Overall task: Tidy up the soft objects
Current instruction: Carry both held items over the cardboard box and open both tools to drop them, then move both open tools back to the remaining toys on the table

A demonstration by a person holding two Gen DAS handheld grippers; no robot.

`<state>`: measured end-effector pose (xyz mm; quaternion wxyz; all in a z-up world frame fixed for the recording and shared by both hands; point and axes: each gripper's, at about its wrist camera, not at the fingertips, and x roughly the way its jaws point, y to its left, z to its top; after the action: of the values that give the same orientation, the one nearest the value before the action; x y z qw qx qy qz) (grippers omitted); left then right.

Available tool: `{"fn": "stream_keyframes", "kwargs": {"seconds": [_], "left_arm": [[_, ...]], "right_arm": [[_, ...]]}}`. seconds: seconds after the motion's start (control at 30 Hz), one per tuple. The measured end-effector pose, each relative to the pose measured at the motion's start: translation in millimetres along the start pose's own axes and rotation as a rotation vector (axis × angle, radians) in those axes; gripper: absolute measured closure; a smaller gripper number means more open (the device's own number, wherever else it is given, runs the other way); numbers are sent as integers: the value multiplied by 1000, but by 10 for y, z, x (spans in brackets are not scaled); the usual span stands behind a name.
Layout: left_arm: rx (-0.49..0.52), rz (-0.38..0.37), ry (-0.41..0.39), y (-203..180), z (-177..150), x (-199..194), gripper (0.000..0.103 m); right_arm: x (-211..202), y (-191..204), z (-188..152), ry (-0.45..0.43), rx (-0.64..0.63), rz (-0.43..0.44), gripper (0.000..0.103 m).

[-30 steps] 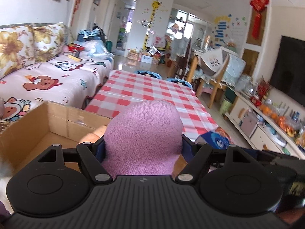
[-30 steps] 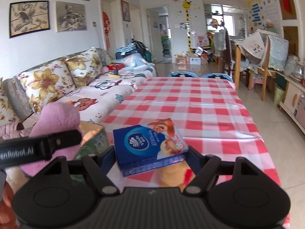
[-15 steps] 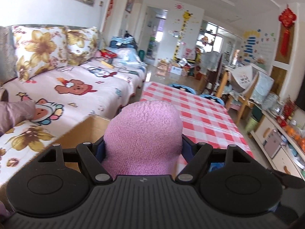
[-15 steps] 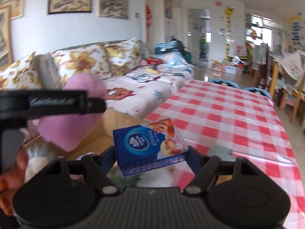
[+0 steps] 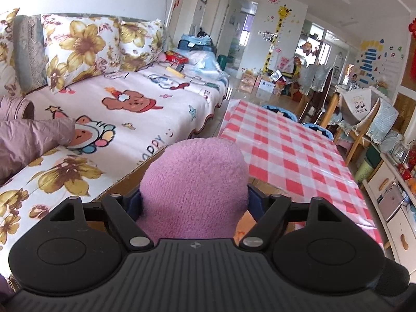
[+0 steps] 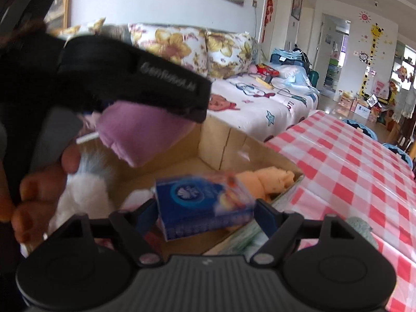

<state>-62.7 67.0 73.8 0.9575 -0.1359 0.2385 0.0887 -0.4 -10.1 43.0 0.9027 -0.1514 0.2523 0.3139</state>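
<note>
Nearest in the left wrist view, the left claw (image 5: 193, 202) grips a fuzzy pink plush ball (image 5: 193, 184), its blue pads pressed into the pile on both sides with the jaws spread wide around it. Below the ball shows the rim of an open brown cardboard box (image 5: 135, 174).

In the right wrist view, the right claw (image 6: 205, 214) has a blue rectangular tissue pack (image 6: 205, 202) between its blue fingers (image 6: 265, 217). The jaws have just been opening, and the blurred pack sits tilted in the gap; a slim space shows on the right side, so the pads no longer appear to clamp it. The pack hangs over the open box (image 6: 223, 143), above an orange plush toy (image 6: 270, 179) and a white fluffy toy (image 6: 83, 197) lying inside. To the left, a bare hand (image 6: 44, 182) holds the left claw's black body, with the pink ball (image 6: 140, 132) over the box's near-left part.

Just right of the box, a grey fuzzy object (image 6: 361, 230) lies on the red-and-white checked tabletop (image 6: 351, 171). Beyond the box stands a sofa under a cartoon-print cover (image 5: 135, 104) with yellow-flowered cushions (image 5: 78, 49).
</note>
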Motion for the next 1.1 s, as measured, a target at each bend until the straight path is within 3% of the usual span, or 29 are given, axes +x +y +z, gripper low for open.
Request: {"fn": "stream_keyframes", "kwargs": {"seconds": [0.13, 0.27, 0.67, 1.1], "left_arm": [[12, 10, 6, -8, 21, -13, 4], [47, 23, -44, -26, 45, -97, 4], [109, -5, -61, -111, -12, -149, 4], [197, -54, -49, -312, -138, -211, 1]], "right_arm": [[-115, -18, -35, -21, 3, -17, 16], [-287, -126, -36, -64, 47, -61, 13], [-720, -749, -170, -138, 314, -223, 12], [-1036, -1208, -444, -161, 479, -327, 12]]}}
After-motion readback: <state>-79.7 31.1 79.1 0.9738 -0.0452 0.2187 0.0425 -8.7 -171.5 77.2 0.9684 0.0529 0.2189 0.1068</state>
